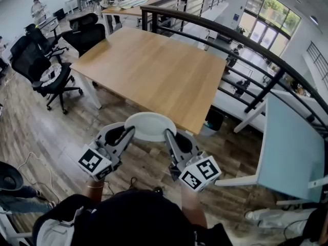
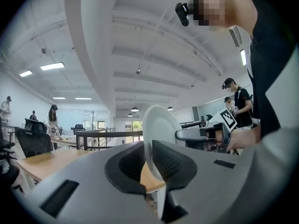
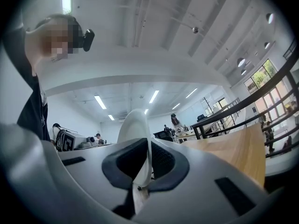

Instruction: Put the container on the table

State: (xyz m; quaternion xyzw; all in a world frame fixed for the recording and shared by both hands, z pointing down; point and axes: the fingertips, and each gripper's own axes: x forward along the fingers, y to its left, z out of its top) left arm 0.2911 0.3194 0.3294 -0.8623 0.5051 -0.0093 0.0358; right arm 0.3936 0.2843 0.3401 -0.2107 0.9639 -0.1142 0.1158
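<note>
Looking down shows container (image 1: 150, 126) at table (image 1: 154, 70) edge; gripper views show jaws clamped.

A light wooden rectangular desk (image 1: 154, 70) with white legs stood on a grey-brown plank floor (image 1: 66, 132). Black wheeled office chairs (image 1: 25, 55) stood on the floor just off its left end, and a dark bin (image 1: 214, 119) sat on the floor under its near right corner. A thin pale cable (image 1: 31, 163) lay looped on the planks. A second wooden desk (image 1: 128, 8) farther back carried pale flat items, too small to tell.
</note>
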